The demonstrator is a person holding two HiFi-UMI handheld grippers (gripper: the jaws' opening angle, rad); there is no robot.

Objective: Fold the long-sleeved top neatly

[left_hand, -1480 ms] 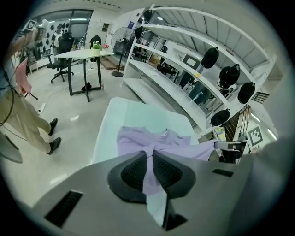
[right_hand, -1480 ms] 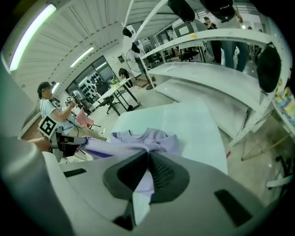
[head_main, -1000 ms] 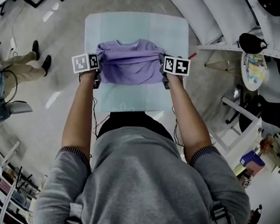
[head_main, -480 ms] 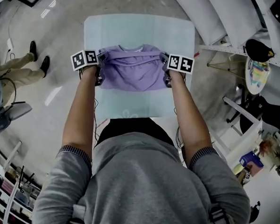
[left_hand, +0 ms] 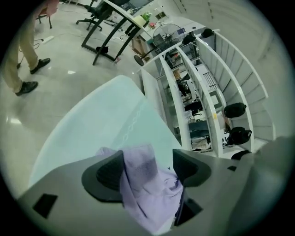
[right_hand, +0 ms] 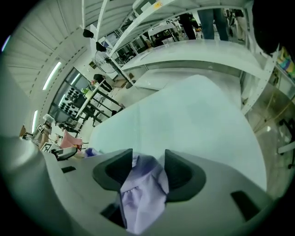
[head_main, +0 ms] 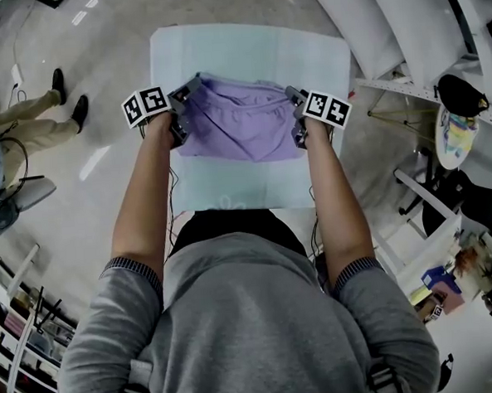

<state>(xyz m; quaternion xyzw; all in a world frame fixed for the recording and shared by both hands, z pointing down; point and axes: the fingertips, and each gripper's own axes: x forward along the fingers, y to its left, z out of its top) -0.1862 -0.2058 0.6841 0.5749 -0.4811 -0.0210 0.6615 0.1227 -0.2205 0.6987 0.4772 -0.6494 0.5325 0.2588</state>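
The purple long-sleeved top [head_main: 240,121] lies folded into a compact rectangle on the pale table [head_main: 245,46]. My left gripper [head_main: 183,96] is at the top's far left corner and my right gripper [head_main: 295,97] at its far right corner. Both sets of jaws have just been opening. In the left gripper view, my left gripper [left_hand: 146,159] stands wide, with purple cloth [left_hand: 147,184] hanging loose against one pad and a gap beside the other. In the right gripper view, a fold of cloth [right_hand: 143,193] lies slack between the parted pads of my right gripper [right_hand: 148,161].
A person's legs and dark shoes [head_main: 37,109] stand on the floor to the left. White shelving [head_main: 405,82] and a black cap [head_main: 460,95] are close on the right. Shelves [left_hand: 193,92] and desks lie beyond the table's far edge.
Both grippers have carried the top's near fold away from me toward the collar edge and lowered it. Their jaws have come apart, and the cloth now sits loose between them.
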